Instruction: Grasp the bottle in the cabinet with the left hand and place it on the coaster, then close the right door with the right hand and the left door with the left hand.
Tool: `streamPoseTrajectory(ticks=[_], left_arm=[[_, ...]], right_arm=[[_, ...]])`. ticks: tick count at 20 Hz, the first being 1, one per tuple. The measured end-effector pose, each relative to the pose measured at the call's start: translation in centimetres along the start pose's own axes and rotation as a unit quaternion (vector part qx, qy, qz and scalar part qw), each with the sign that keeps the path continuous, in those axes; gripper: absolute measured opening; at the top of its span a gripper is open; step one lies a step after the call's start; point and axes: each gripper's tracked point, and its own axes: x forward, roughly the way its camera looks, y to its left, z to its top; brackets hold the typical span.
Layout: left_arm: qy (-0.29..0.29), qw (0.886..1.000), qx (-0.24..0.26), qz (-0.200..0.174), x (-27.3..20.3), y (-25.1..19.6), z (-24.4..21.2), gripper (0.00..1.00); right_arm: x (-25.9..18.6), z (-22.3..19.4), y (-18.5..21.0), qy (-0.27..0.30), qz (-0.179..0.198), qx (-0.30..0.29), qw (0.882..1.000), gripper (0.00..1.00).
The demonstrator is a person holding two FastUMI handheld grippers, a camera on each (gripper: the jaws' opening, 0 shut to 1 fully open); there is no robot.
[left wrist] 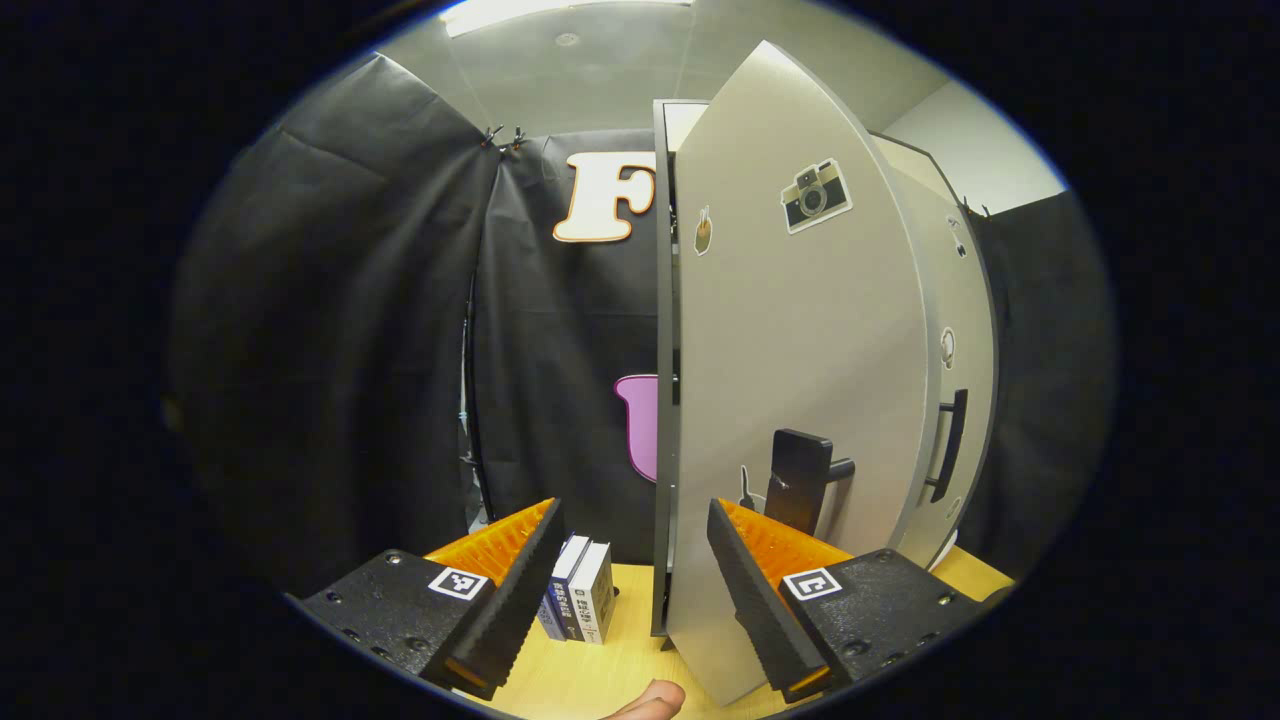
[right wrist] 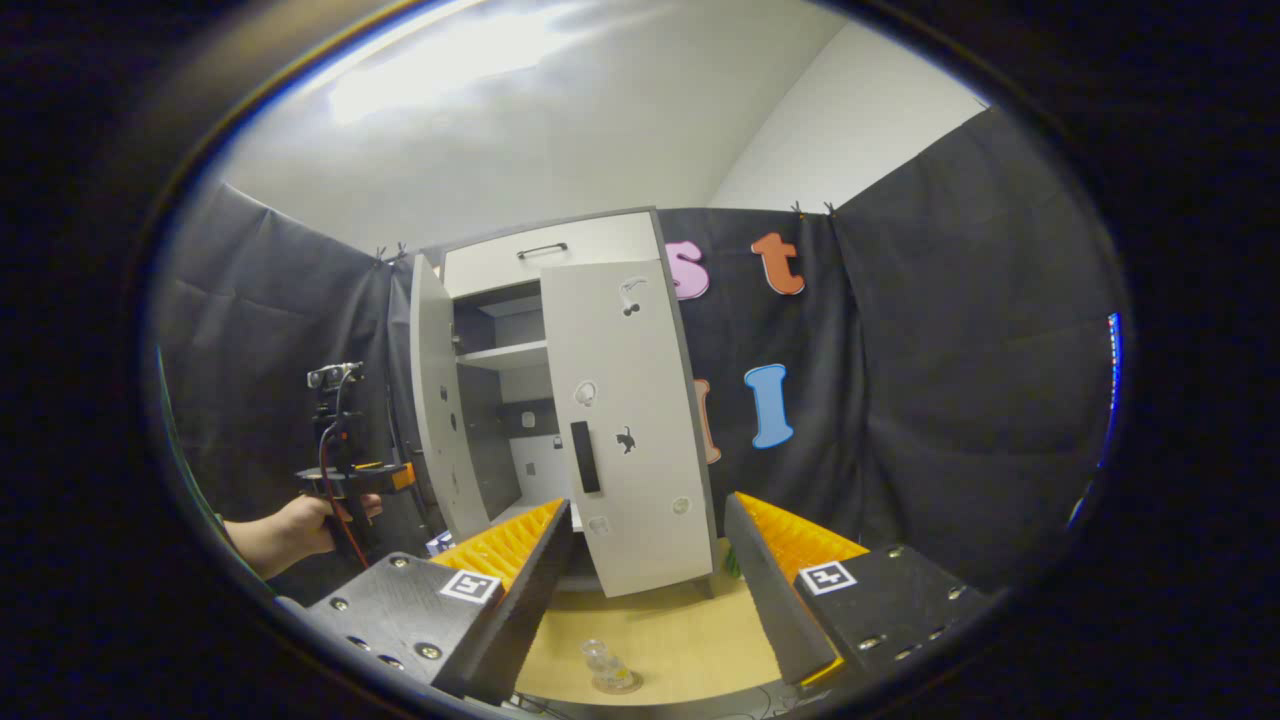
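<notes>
A small clear bottle [right wrist: 598,658] stands on a round coaster [right wrist: 620,685] on the wooden table, just below and in front of my right gripper [right wrist: 645,590], which is open and holds nothing. Behind it stands the white cabinet [right wrist: 555,250]. Its right door [right wrist: 630,450] is partly swung in and its left door [right wrist: 435,400] stands wide open. My left gripper [left wrist: 635,590] is open, close up to the outer face of the left door [left wrist: 800,380], near the door's black handle [left wrist: 800,480]. A hand [right wrist: 300,525] holds that gripper [right wrist: 385,475] left of the cabinet.
Two books [left wrist: 580,600] stand on the table [left wrist: 600,680] left of the cabinet's side. The right door's black handle [left wrist: 950,440] shows past the left door. A fingertip [left wrist: 650,705] pokes in at the bottom edge. Black cloth walls close the booth all round.
</notes>
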Motion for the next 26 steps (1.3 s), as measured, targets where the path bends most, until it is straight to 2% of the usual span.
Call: streamPoseTrajectory(ticks=[2,4,5,6,7,8,9,11,12,14,19,26], left_arm=[[-0.002,1.000,0.007,0.001,0.0,-0.5,0.1,0.88],[-0.013,1.000,0.018,0.009,-0.3,-0.8,0.2,0.92],[-0.016,1.000,0.017,0.013,-0.3,-1.0,0.2,0.88],[-0.017,1.000,0.017,0.014,-0.2,-1.1,0.0,0.92],[-0.014,1.000,0.016,0.013,-0.1,-1.3,0.0,0.92],[-0.010,1.000,0.015,0.009,0.2,-1.8,-0.2,0.87],[-0.007,1.000,0.012,0.004,0.4,-2.4,-0.2,0.92],[0.000,1.000,0.010,-0.001,1.1,-3.6,-0.5,0.92],[0.001,1.000,0.010,-0.003,1.3,-3.9,-0.4,0.88],[0.002,1.000,0.011,-0.012,1.5,-5.3,-0.5,0.92],[0.008,0.999,0.012,-0.042,2.2,-8.9,-1.1,0.95],[0.047,0.997,0.009,-0.063,0.8,-9.7,-3.4,0.95]], right_arm=[[-1.0,-0.1,-0.8,0.005,-0.018,-0.003,1.000,0.93],[-2.0,-0.4,-1.7,0.012,-0.039,-0.007,0.999,0.93],[-2.5,-0.2,-1.7,0.013,-0.045,-0.007,0.999,0.93],[-2.8,0.1,-1.6,0.012,-0.046,-0.007,0.999,0.93],[-3.1,0.4,-1.3,0.009,-0.045,-0.006,0.999,0.93],[-3.3,0.6,-1.1,0.007,-0.044,-0.006,0.999,0.93],[-3.2,0.6,-1.3,0.007,-0.046,-0.007,0.999,0.93],[-3.4,0.8,-1.6,0.005,-0.052,-0.014,0.999,0.93],[-3.3,0.7,-1.6,0.004,-0.052,-0.017,0.998,0.93],[-3.3,0.2,-1.7,0.005,-0.053,-0.022,0.998,0.93],[-1.7,-0.2,-1.9,0.002,-0.051,-0.040,0.998,0.93],[1.8,-0.3,-1.3,-0.002,-0.040,-0.047,0.998,0.93]])
